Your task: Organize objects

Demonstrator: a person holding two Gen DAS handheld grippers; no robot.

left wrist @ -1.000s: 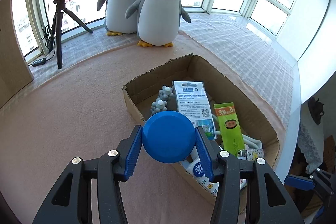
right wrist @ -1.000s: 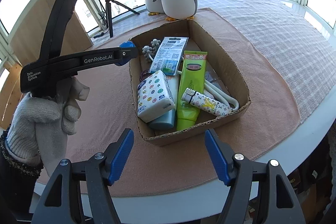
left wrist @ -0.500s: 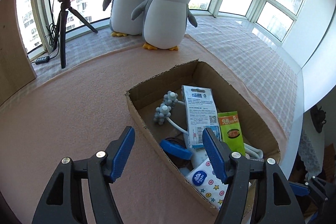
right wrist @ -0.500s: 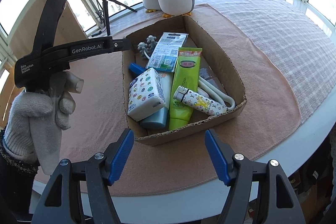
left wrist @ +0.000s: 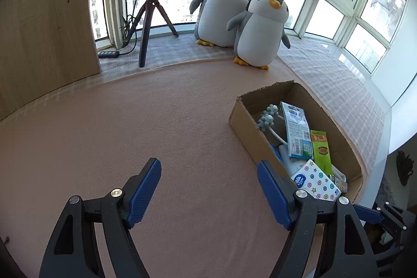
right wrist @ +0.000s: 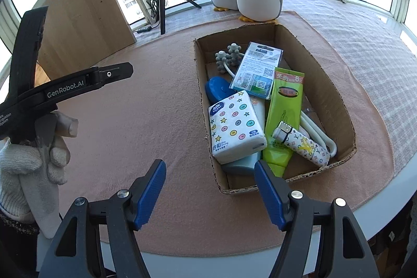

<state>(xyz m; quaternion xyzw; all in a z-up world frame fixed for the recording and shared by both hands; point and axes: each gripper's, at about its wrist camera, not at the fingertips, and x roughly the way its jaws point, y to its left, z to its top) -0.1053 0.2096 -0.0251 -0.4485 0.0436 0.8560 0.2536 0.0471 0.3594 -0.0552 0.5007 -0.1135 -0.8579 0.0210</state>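
Both of my tools are empty, with their blue pads spread wide. In the left wrist view, the left gripper (left wrist: 208,189) fills the bottom of the frame over bare pink cloth (left wrist: 146,121). The cardboard box (left wrist: 241,119) sits at the right of that frame. In the right wrist view, the right gripper (right wrist: 209,189) hangs at bottom centre, just short of the box's near edge.

The box takes up the centre and right of the right wrist view. Inside it I see a blue round lid (right wrist: 217,89) at the left wall, a patterned tissue pack (right wrist: 234,125) below it, a green tube (right wrist: 282,116) in the middle, a carded packet (right wrist: 256,69) above, a grey knobbly massager (right wrist: 229,57) in the upper corner, and a small patterned tube (right wrist: 303,143) at lower right. The gloved hand (right wrist: 34,163) on the left tool shows at the far left.

I can see no loose item on the cloth, so I judge the sorting nearly finished. To do this step well I would keep both tools wide and clear of the box walls, and scan the cloth before reaching again.
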